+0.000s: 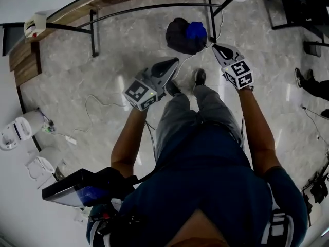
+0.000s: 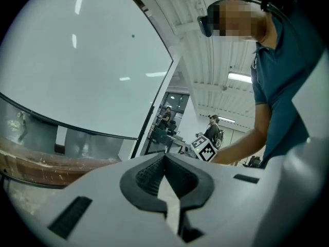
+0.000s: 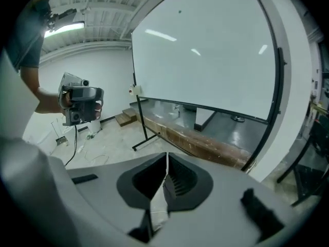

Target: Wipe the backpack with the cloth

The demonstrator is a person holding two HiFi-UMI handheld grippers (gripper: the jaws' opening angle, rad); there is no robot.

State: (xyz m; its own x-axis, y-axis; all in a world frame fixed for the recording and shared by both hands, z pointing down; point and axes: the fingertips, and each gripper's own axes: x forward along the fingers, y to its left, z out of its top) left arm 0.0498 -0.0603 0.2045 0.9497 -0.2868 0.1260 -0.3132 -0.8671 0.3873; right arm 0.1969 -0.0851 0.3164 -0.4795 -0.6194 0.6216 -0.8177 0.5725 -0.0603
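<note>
Nearest my head camera is the wearer's dark blue shirt (image 1: 205,189), with a flat tablet-like unit (image 1: 72,187) at the left hip. Grey trouser legs run down to dark shoes (image 1: 199,77) on a glossy, marble-patterned floor (image 1: 103,76). A thin cable (image 1: 97,104) loops across it near some white devices (image 1: 18,130). Ahead stands a black tubular metal frame (image 1: 149,8) carrying a big white board (image 3: 205,50), with a worn wooden rail (image 3: 195,145) along its foot. One leg of the frame comes down right beside the backpack (image 1: 180,35). The backpack sits on the floor just beyond the feet, a dark, soft, rounded lump. It has a bright blue patch (image 1: 196,31) on its right side, possibly the cloth. I can't read a clear long axis or facing from this height. The left gripper (image 1: 174,62) is clenched with nothing in its ribbed black pads (image 2: 177,176). The right gripper (image 1: 216,47) is likewise clamped empty, its tip near the backpack.
</note>
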